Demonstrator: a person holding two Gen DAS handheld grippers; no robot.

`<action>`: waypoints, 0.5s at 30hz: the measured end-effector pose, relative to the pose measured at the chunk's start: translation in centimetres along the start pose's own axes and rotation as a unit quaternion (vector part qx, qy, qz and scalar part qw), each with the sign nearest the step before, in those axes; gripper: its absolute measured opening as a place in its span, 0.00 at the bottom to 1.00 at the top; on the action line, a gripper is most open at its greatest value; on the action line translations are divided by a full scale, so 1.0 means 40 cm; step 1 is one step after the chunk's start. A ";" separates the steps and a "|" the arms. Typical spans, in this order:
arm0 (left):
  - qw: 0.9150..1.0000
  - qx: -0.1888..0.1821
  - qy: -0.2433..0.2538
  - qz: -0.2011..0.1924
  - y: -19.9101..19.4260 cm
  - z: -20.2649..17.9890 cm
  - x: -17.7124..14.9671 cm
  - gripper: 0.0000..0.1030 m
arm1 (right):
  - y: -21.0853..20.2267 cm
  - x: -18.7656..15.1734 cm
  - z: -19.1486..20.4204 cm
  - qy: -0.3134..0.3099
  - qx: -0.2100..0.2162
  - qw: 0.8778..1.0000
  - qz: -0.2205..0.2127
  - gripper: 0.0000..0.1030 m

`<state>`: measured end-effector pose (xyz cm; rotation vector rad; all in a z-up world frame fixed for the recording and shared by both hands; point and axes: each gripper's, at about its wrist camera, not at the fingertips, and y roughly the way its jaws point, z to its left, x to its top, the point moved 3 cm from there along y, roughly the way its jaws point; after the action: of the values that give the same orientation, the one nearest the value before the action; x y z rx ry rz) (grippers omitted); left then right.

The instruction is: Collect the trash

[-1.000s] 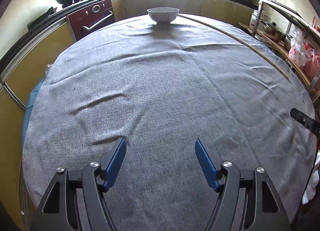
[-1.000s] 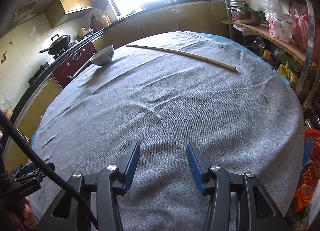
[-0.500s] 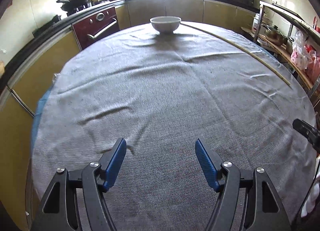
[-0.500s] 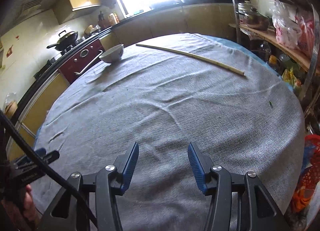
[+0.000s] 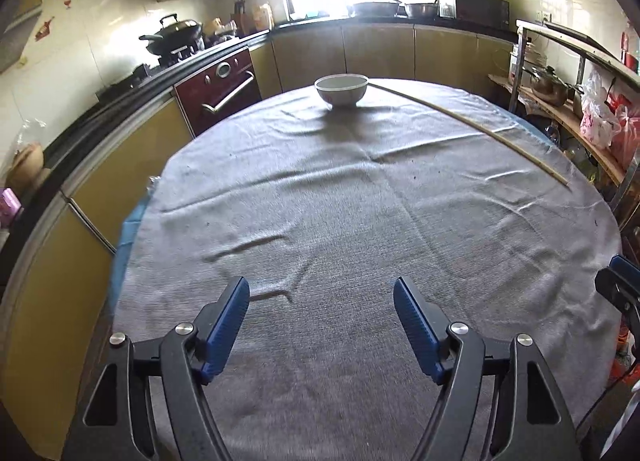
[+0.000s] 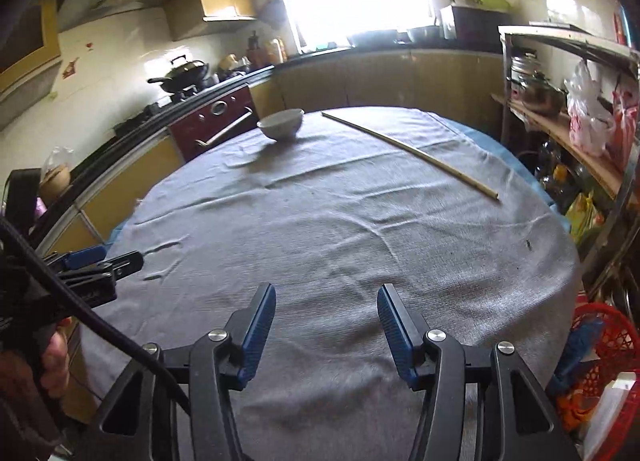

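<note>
One white bowl [image 5: 341, 89] and one long bamboo stick [image 5: 472, 126] on the grey-clothed surface [image 5: 340, 221]. Left gripper [image 5: 322, 315] opening, empty; right gripper [image 6: 326, 319] parted, empty.

The small dark fleck [image 6: 529, 245] near the worktop's [image 6: 320, 229] right rim is too small to identify. The right tongs [image 5: 618, 285] are cut off by the left wrist view's edge. Window glare washes out the counter items [image 6: 360, 37] behind.
</note>
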<state>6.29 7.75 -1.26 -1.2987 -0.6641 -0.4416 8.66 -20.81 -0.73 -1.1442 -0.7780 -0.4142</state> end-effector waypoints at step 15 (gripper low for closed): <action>0.998 0.010 0.018 -0.058 -0.187 -0.027 -0.010 0.76 | -0.179 -0.022 0.030 -0.002 0.023 0.998 -0.057 0.56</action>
<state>1.40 4.96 3.78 -1.2337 -0.7132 -0.5499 2.95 -22.50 3.50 -1.0605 -0.8560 -0.4863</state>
